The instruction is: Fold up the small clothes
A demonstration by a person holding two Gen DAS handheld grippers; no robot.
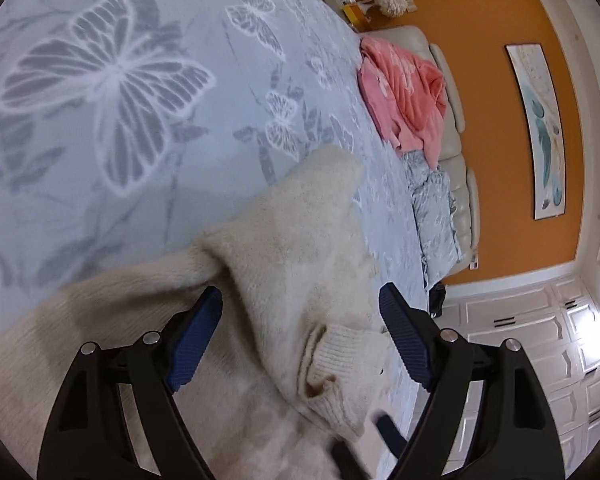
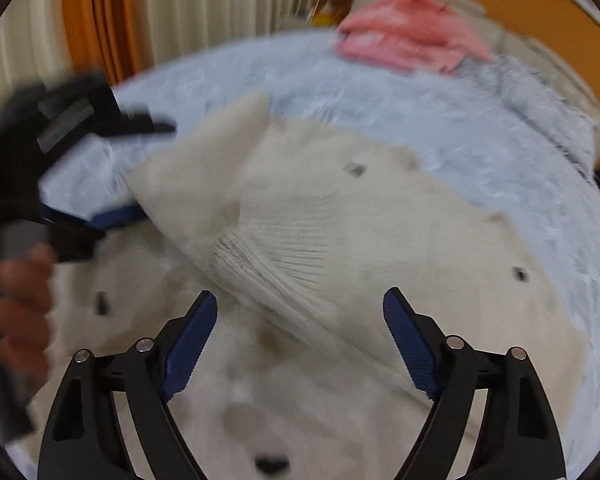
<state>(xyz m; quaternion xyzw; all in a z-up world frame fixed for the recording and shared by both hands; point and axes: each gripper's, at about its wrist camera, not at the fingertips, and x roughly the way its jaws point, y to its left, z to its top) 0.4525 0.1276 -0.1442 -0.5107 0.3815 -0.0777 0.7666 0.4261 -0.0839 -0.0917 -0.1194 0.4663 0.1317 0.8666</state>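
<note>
A cream knitted sweater (image 1: 292,264) lies on the pale blue butterfly bedspread (image 1: 100,80). One sleeve with a ribbed cuff (image 1: 332,360) is folded across its body. My left gripper (image 1: 300,300) is open, its blue pads on either side of the folded sleeve, holding nothing. In the blurred right wrist view the sweater (image 2: 320,220) spreads under my right gripper (image 2: 300,304), which is open and empty above the ribbed cuff (image 2: 260,264). The left gripper (image 2: 100,168) shows there at the sweater's left edge, held by a hand (image 2: 16,300).
A pink garment (image 1: 404,92) and a crumpled pale blue cloth (image 1: 436,216) lie at the bed's far side against a cream padded headboard (image 1: 460,184). Beyond are an orange wall, a framed picture (image 1: 540,128) and white cabinets (image 1: 540,340). Curtains (image 2: 204,8) hang behind the bed.
</note>
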